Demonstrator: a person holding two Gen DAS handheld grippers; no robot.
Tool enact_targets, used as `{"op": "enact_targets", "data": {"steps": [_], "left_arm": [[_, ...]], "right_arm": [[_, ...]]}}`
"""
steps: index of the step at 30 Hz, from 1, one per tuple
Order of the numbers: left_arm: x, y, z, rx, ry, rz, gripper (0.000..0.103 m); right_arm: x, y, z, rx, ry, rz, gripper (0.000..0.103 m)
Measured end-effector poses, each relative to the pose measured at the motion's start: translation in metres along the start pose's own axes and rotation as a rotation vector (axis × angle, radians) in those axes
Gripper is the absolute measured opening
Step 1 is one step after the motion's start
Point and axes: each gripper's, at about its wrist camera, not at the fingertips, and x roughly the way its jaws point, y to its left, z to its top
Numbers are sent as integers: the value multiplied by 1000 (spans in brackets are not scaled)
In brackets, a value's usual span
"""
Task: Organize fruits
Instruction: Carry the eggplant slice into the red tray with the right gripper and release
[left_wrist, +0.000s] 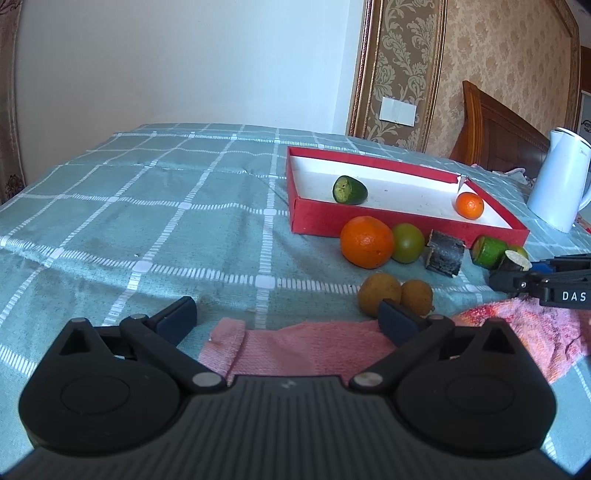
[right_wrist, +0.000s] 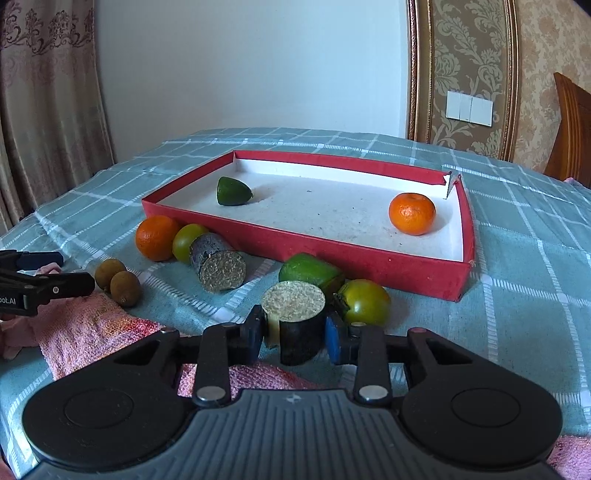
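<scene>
Squeezing a dark cut stick (right_wrist: 300, 325) low in the frame, the right gripper (right_wrist: 295, 338) holds tight; the left gripper (left_wrist: 286, 317) gapes wide.

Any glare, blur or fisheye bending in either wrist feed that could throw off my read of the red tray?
Left wrist: sharp and evenly daylit, soft shadows under the fruit, the red tray bowed by the fisheye. Right wrist: equally sharp, no glare on the tray floor, its edges curve outward; the dark cane piece between the right gripper fingers stays in focus.
</scene>
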Motion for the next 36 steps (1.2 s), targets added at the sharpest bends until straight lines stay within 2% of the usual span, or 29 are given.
{"op": "enact_targets", "data": {"steps": [8,14,18,25,36], "left_arm": [[0,0,0,-2,-1,-4,103],[-1,1,0,-4,-2,-6,103],[-1,1,-1,-9,-5,-9,103],[-2,3,-1,-14,-7,-13,103],[-3,4,-1,-13,-6,-20,103]], "right_arm": [[-13,-4,4,21,-47,-3,33],[-15,-5,29,-17,-92,-29,33],[-1,-8,52,-41,-106,-67,33],[38,-20,82,-45,-75,-108,33],[92,-33,106,-48,9,-165,33]]}}
